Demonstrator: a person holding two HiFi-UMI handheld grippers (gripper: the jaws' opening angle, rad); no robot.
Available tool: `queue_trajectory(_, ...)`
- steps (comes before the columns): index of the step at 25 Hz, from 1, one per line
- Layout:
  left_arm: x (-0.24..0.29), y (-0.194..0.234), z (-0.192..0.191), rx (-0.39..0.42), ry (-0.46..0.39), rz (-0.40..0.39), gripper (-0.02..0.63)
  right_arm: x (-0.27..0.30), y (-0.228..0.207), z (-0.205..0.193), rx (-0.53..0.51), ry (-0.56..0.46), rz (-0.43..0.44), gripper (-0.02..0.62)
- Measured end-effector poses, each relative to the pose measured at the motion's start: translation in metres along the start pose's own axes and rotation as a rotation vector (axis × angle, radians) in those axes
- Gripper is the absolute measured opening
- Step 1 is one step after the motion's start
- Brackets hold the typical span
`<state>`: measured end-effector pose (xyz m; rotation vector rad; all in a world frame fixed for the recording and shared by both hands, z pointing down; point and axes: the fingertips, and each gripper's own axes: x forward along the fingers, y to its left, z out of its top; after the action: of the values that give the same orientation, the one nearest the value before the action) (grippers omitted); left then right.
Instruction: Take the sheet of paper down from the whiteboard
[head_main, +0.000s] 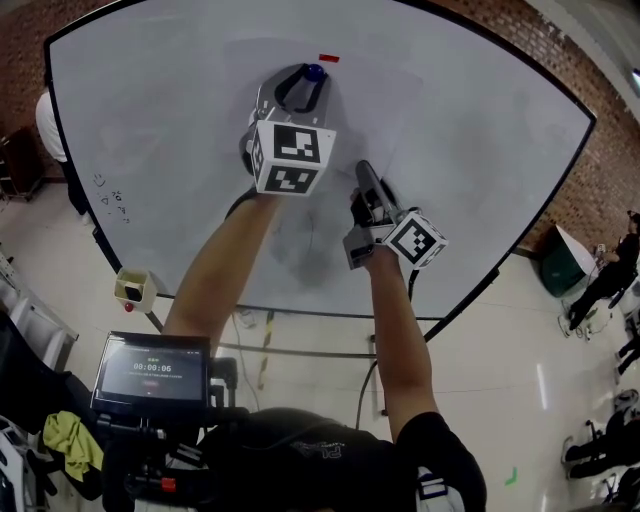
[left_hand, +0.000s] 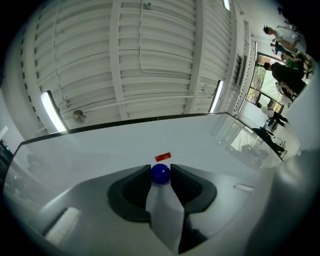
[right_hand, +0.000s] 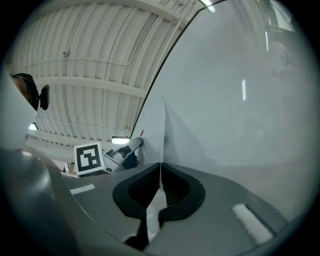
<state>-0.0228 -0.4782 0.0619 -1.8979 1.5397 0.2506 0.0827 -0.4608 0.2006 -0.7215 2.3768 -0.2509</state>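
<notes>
Forearms (head_main: 225, 270) reach up to the whiteboard (head_main: 470, 130). At the top, the left gripper (head_main: 310, 78) is closed round the blue magnet (left_hand: 160, 174), pads touching it on both sides. Lower down, the right gripper (right_hand: 160, 167) is clenched on the edge of the paper (right_hand: 155, 132), which stands lifted off the board there. The magnet lies up and to the left of the right gripper in the head view. Judgement: the left hand alone is at the pin; drawing the magnet straight off the board should leave the paper in the right grip.
</notes>
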Motion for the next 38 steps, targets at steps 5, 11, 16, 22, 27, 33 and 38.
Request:
queue_trajectory(5, 0.003, -0.011, 0.003, -0.011, -0.005, -0.011, 0.123, -0.009, 0.001, 0.01, -0.005, -0.005, 0.018, 0.014)
queue_trajectory(11, -0.001, -0.011, 0.001, -0.025, 0.0, -0.052, 0.122, -0.012, 0.004, 0.009, -0.014, -0.009, -0.017, 0.012)
queue_trajectory(16, -0.015, -0.011, 0.002, -0.032, -0.009, -0.071, 0.122, -0.019, 0.008, 0.011, -0.174, 0.02, -0.126, 0.012)
queue_trajectory(22, -0.046, 0.006, -0.021, -0.094, 0.031, -0.096, 0.123, -0.027, 0.024, 0.001, -0.282, 0.028, -0.215, 0.012)
queue_trajectory(27, -0.078, 0.016, -0.049, -0.15, 0.068, -0.123, 0.123, -0.052, 0.015, -0.019, -0.319, 0.047, -0.317, 0.012)
queue_trajectory(33, -0.126, 0.044, -0.067, -0.215, 0.085, -0.142, 0.123, -0.073, 0.033, -0.048, -0.366, 0.075, -0.434, 0.012)
queue_trajectory(38, -0.163, 0.045, -0.103, -0.291, 0.13, -0.191, 0.123, -0.095, 0.053, -0.08, -0.467, 0.146, -0.536, 0.012)
